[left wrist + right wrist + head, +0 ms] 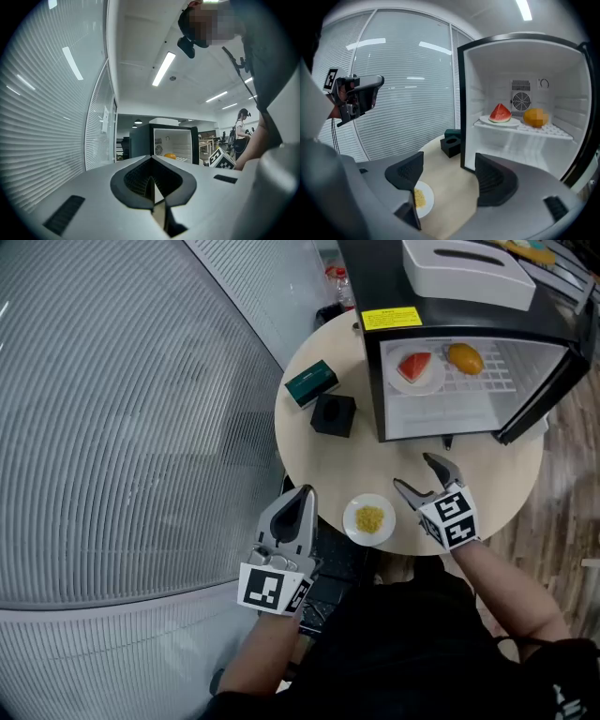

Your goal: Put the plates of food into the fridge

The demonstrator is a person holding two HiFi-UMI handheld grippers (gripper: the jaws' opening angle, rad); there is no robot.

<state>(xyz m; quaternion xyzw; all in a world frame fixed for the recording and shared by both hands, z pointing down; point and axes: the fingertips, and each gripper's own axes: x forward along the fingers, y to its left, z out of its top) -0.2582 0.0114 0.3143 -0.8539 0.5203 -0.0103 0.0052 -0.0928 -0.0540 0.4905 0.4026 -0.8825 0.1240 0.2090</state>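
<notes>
Right gripper (414, 472): jaws apart, empty, just beside the plate.
Left gripper (305, 495): jaws together, empty, at the table's rim.
Plate of yellow food (354, 521): on the round table (347, 465), before the open fridge (375, 277).
Handling: probably light, rigid, breakable; grip the rim, keep level.

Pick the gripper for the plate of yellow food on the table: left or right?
Right, probably. The right gripper has its jaws apart just beside the plate, and it is on the side of the open fridge. The left gripper is shut and further from the fridge.
</notes>
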